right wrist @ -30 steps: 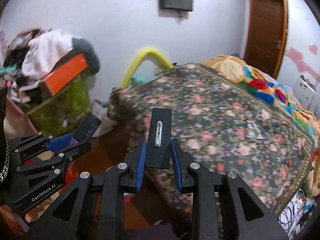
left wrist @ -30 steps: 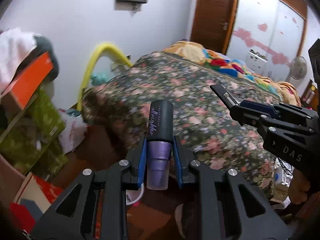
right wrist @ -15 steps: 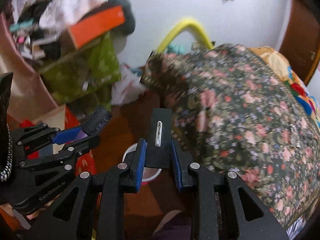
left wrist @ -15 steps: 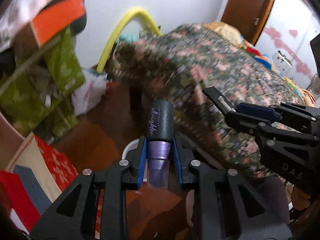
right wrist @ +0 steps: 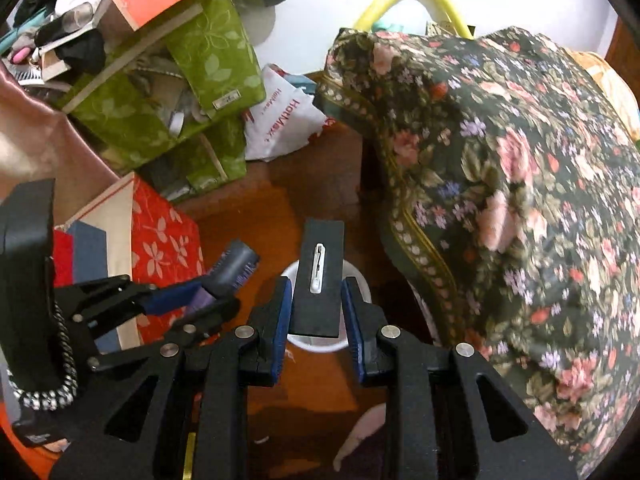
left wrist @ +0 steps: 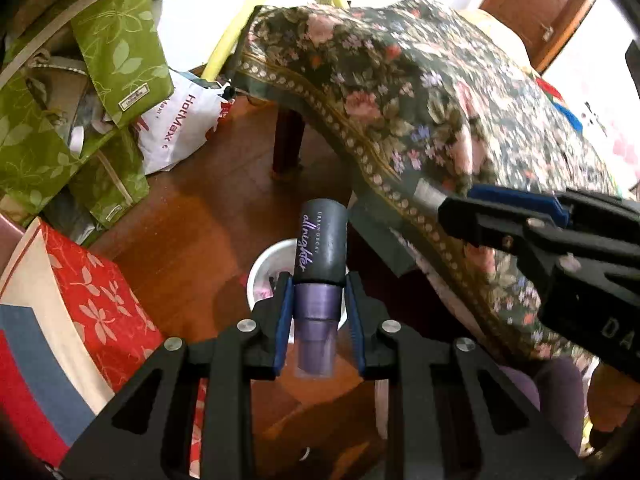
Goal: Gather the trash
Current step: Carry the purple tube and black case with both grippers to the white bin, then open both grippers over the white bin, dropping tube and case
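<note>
a cluttered bedroom: reddish-brown wooden floor (left wrist: 192, 240), a bed under a dark floral bedspread (left wrist: 420, 92) on the right, green leaf-print fabric bags (left wrist: 116, 40) and a white plastic shopping bag (left wrist: 180, 128) heaped against the wall on the left. on the floor just beside the bed's edge stands a small white round bin (right wrist: 356, 276), its rim showing behind both held items.

the left hand-held gripper (left wrist: 318, 320) is closed on a cylindrical spray bottle with a dark grey cap and translucent purple body (left wrist: 320, 252), pinched at the purple body just below the cap, cap pointing forward over the bin. it looks like a light, rigid plastic container; the smooth round wall could slip or roll between the pads, so the hold across the body rather than the cap seems sound, since a cap could pull off.

the right hand-held gripper (right wrist: 316, 316) is clamped on a flat black rectangular card carrying a small silver safety pin (right wrist: 319, 276), gripped by its long edges near the lower end. it appears thin, very light and fairly stiff, though a hard squeeze could bow it. both pieces hang above or near the bin's mouth; a light card may flutter sideways when let go, so lower release looks wise.
</note>
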Motion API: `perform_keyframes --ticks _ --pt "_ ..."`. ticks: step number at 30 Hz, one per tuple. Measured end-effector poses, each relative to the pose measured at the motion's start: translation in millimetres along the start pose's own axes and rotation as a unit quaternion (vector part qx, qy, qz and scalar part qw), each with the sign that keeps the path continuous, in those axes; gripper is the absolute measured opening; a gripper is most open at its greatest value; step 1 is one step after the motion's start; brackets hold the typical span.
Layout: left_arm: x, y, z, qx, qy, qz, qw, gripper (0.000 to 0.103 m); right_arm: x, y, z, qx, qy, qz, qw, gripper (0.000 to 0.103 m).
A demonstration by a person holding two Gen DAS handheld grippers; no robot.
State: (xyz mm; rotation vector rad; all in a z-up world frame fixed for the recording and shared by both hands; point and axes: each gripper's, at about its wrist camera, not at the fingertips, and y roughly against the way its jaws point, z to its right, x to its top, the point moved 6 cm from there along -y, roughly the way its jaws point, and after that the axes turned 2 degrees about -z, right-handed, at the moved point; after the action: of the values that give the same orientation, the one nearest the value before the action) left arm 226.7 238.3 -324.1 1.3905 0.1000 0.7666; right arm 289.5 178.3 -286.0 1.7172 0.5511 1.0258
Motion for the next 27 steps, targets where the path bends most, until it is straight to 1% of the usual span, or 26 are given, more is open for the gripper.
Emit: perform_keyframes --ticks 1,2,3,6,10,13,15,19,27 --pt "3.3 -2.1 -1.9 0.000 0.005 0.000 1.0000 0.030 2.8 -0.6 -0.3 0.002 -0.002 0.001 1.000 0.024" --pt "5.5 -3.7 -3.4 0.001 0.008 0.000 1.0000 0.037 5.2 -1.9 -0.4 0.003 -0.003 0.000 1.000 0.025" --pt "6.5 -4.5 -4.8 0.003 0.011 0.001 0.9999 0.038 6.8 -3.2 -0.3 0.001 -0.003 -0.001 1.000 0.026" --pt "8.0 -6.5 -7.5 0.012 0.009 0.001 0.9999 0.038 9.2 -7.8 3.8 -0.017 0.002 -0.007 1.000 0.032" --pt "5.5 -2.2 -6.3 0.023 -0.003 0.005 0.9997 0.038 5.6 -6.9 10.7 -0.019 0.003 -0.011 1.000 0.032" --pt "3.9 6.8 -3.8 0.020 -0.001 0.010 0.9997 0.038 1.3 -0.8 14.9 -0.020 0.000 -0.008 1.000 0.032" --pt "3.5 17.7 0.3 0.015 0.000 0.019 0.9997 0.038 -1.5 6.0 17.2 -0.021 -0.002 -0.003 1.000 0.032" --pt "3.3 45.2 13.2 0.021 -0.011 0.045 0.9987 0.038 -7.0 28.3 21.8 -0.017 -0.011 0.014 1.000 0.032" --pt "4.5 113.1 59.6 0.025 -0.057 0.110 0.9920 0.038 -17.1 97.5 35.0 -0.032 -0.015 0.078 0.996 0.032"
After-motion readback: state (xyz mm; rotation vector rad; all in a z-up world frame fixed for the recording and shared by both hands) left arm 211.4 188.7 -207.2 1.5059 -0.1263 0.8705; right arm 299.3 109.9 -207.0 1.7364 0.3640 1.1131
